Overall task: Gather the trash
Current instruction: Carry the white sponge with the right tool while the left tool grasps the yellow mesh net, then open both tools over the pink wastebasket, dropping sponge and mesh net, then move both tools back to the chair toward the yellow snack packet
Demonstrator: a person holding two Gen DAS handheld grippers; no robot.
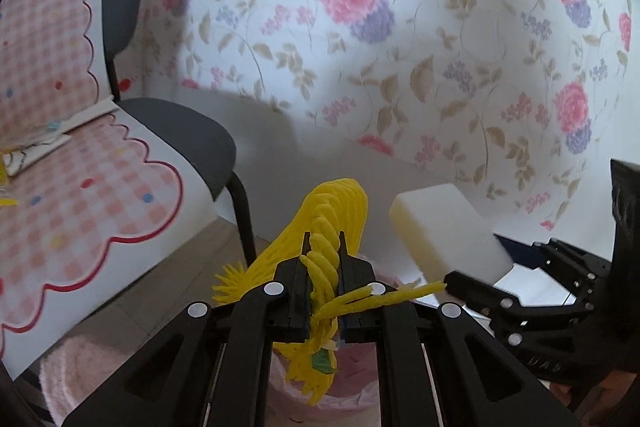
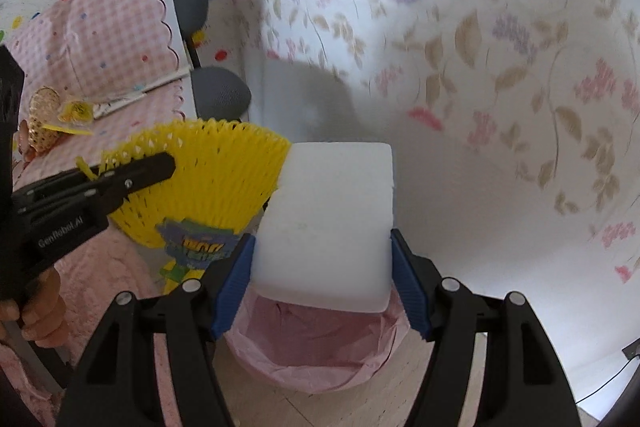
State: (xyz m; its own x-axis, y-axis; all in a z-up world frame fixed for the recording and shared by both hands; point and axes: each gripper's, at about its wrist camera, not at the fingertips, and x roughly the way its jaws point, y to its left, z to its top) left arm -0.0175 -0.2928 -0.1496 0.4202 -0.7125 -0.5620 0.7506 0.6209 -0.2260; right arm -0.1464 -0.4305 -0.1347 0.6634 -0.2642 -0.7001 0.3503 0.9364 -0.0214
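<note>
The yellow foam net [image 1: 320,227] is pinched between the nearly closed fingers of the left gripper [image 1: 323,251]; just right, the white foam block [image 2: 328,223] sits clamped between the right gripper [image 2: 322,239] pads, above the pink-lined bin [image 2: 316,355]. A dark chair [image 1: 168,131] stands far left.

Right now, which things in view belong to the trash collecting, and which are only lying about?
Belong to the job:
- yellow foam net, in left tool
- white foam block, in right tool
- pink-lined bin

Lying about:
- dark chair
- pink checked tablecloth
</note>
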